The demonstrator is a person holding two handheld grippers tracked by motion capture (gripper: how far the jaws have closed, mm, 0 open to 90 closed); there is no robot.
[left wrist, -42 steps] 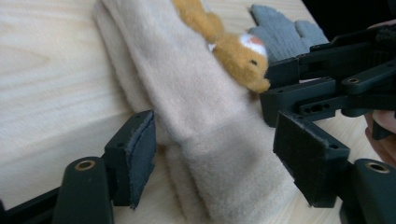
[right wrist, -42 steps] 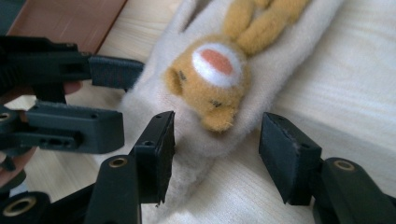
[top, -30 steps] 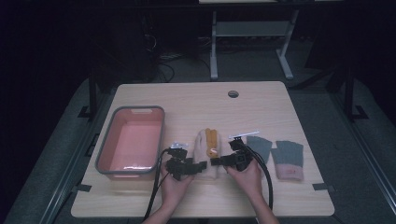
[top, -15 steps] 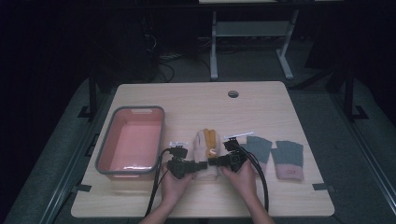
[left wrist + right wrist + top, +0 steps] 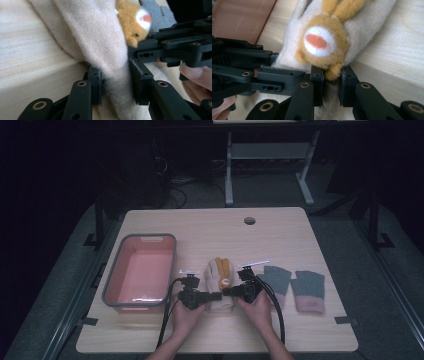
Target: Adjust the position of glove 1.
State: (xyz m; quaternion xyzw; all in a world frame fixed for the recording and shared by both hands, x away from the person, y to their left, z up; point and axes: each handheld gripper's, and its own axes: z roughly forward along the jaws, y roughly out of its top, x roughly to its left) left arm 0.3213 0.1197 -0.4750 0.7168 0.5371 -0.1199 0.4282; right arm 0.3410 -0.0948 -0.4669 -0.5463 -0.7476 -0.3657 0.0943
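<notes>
A cream glove [image 5: 220,277] with an orange animal patch [image 5: 322,42] lies flat in the middle of the table. My left gripper [image 5: 216,296] comes at its cuff from the left. Its jaws have just been closing, and they now pinch a fold of the cream fabric [image 5: 95,42], as the left gripper view [image 5: 115,83] shows. My right gripper [image 5: 227,292] meets it from the right. Its jaws have also just been closing, and in the right gripper view [image 5: 331,86] they now press on the glove just below the patch. The two grippers nearly touch.
A pink basin [image 5: 141,270] with a grey rim stands left of the glove. Two grey gloves with pink cuffs [image 5: 276,281] [image 5: 309,291] lie flat to the right. A round cable hole [image 5: 249,220] sits near the table's far edge.
Both grippers' jaws have closed onto the cream glove's lower part. The hands have drawn slightly together and otherwise stayed in place.
</notes>
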